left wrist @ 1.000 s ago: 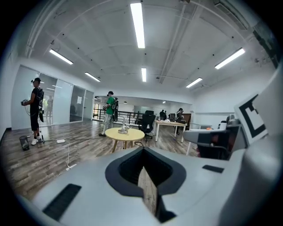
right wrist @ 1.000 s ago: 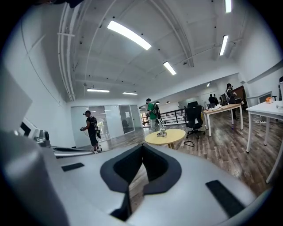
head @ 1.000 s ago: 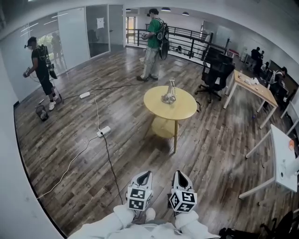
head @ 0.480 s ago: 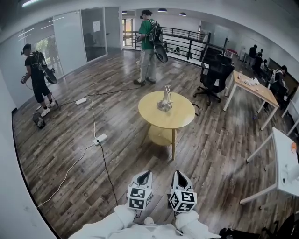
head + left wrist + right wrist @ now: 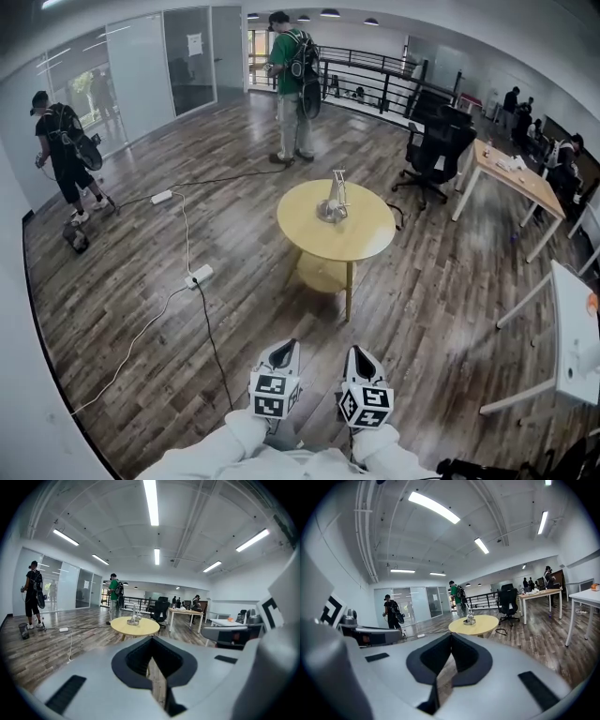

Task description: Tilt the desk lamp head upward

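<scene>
Yellow round table carries the desk lamp near its far edge, well apart from the left gripper and right gripper, both with fingers clenched together, empty.

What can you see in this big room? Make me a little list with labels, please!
lamp: small silvery desk lamp standing on the table; head angle too small to tell
table: round yellow table, mid-room on the wooden floor
left tool: shut, empty, far from the lamp
right tool: shut, empty, far from the lamp
people: person in a green top beyond the table; person in dark clothes far left
floor items: white power strip with cables
also: black office chair
</scene>
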A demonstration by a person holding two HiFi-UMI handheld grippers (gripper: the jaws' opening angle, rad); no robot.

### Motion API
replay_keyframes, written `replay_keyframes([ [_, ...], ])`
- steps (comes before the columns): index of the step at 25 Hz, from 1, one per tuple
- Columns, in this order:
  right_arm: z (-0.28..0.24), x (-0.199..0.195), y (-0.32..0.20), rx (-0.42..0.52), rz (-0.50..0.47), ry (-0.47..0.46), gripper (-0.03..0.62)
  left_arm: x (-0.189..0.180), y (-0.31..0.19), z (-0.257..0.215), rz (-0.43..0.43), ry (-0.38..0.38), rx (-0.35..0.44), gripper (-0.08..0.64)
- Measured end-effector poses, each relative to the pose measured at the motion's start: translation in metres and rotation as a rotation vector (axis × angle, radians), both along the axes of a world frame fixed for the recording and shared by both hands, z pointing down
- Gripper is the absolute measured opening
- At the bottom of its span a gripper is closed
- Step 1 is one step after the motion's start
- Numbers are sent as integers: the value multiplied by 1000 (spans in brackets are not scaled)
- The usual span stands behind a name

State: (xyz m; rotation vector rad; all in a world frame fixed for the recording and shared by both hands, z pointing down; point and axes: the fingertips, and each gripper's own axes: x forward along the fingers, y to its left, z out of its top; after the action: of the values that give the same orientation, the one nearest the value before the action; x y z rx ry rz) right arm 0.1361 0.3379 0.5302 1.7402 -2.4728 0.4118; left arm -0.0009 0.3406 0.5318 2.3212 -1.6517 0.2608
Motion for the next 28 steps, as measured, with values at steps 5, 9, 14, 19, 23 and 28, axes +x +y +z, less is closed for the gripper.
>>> replay_keyframes([
  [5, 0, 1, -27, -10, -6, 4, 14, -1, -33, 0, -10, 3, -2, 2],
  [9, -1, -1, -58, 2, 4, 1, 14, 1, -66, 0, -1, 7, 6, 2],
  [14, 0, -7, -96, 5, 10, -5, 14, -7, -107, -1, 4, 1, 16, 2],
  [19, -3, -10, -140, 7, 29, -2, 14, -13, -152, -3, 17, -1, 5, 2],
  [23, -9, -13, -178, 16, 46, 6, 14, -16, -194, -9, 35, -3, 16, 2],
  [28, -7, -26, -224, 16, 62, 14, 14, -25, -241, -8, 62, -7, 23, 2],
])
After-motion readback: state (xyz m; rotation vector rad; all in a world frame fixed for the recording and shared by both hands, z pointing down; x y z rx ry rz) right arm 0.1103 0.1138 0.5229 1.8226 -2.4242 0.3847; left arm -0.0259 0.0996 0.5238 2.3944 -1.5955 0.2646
